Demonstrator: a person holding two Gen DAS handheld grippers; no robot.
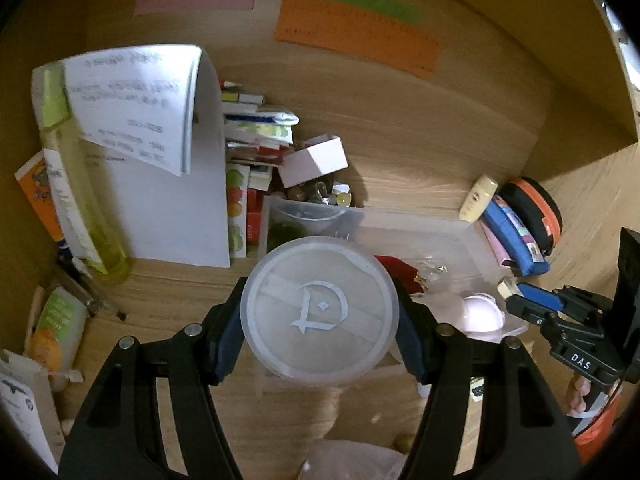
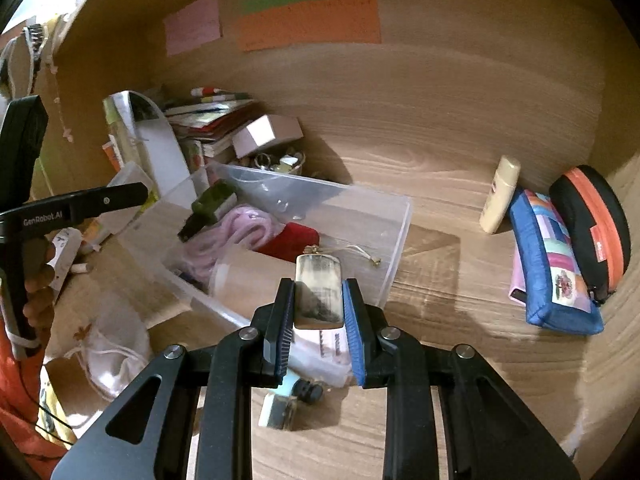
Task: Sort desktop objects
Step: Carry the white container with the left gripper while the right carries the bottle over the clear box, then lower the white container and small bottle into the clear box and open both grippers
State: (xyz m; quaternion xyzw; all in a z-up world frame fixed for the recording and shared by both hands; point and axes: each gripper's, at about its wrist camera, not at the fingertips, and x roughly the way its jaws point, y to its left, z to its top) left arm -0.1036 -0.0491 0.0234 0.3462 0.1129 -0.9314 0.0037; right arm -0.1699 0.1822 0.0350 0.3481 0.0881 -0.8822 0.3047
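Frosted plastic, a round lidded tub (image 1: 320,312) sits clamped in the left tongs (image 1: 320,320); the right tongs (image 2: 318,308) pinch a small flat cream-and-black tag (image 2: 319,292). Just ahead of both lies the clear rectangular storage bin (image 2: 394,236). Judged: the depositing step, calling for lowering before release.

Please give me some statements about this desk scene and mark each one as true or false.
1. The left gripper holds a round frosted lid. True.
2. The right gripper is open and holds nothing. False: its jaws are closed on a small flat tag.
3. The clear plastic box contains a pink cord. True.
4. The blue pencil case lies inside the clear plastic box. False: it stands on the desk, to the right of the box.
5. An orange paper is stuck on the back wall. True.
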